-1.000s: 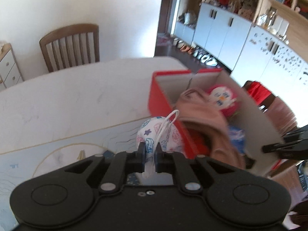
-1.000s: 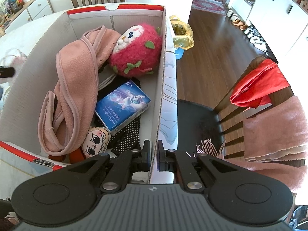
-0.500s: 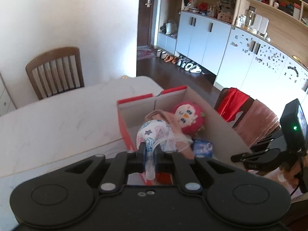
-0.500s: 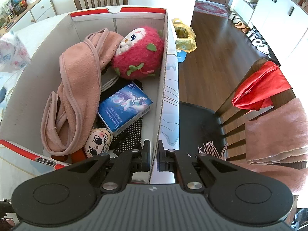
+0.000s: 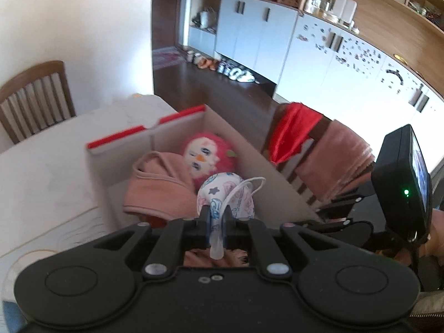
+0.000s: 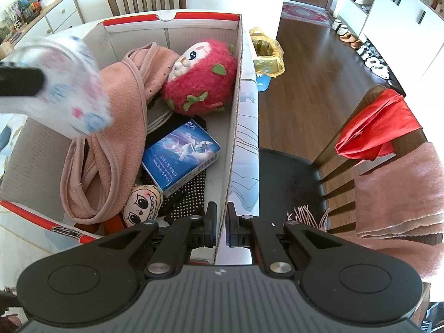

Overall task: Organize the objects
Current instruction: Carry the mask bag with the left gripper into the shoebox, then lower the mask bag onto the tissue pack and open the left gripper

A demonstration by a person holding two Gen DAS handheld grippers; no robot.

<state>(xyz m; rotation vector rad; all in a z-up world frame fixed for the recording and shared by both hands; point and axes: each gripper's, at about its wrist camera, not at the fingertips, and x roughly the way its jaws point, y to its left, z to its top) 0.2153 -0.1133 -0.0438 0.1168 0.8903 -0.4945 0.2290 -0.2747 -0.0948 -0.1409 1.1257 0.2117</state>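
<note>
Patterned face mask (image 5: 225,194) with white ear loops is hanging above open red-trimmed cardboard box (image 6: 234,111), over pink cloth (image 6: 119,127).

The box (image 6: 236,116) is plain matt cardboard with a glossy red rim. In it lie a soft pink fleece cloth (image 6: 119,127), a fuzzy red plush toy (image 6: 202,80) and a glossy blue paper packet (image 6: 181,156). The mask (image 5: 224,197) is thin printed fabric. The floor (image 6: 308,77) is dark polished wood, and the left gripper (image 5: 215,216) is matt black plastic.
</note>
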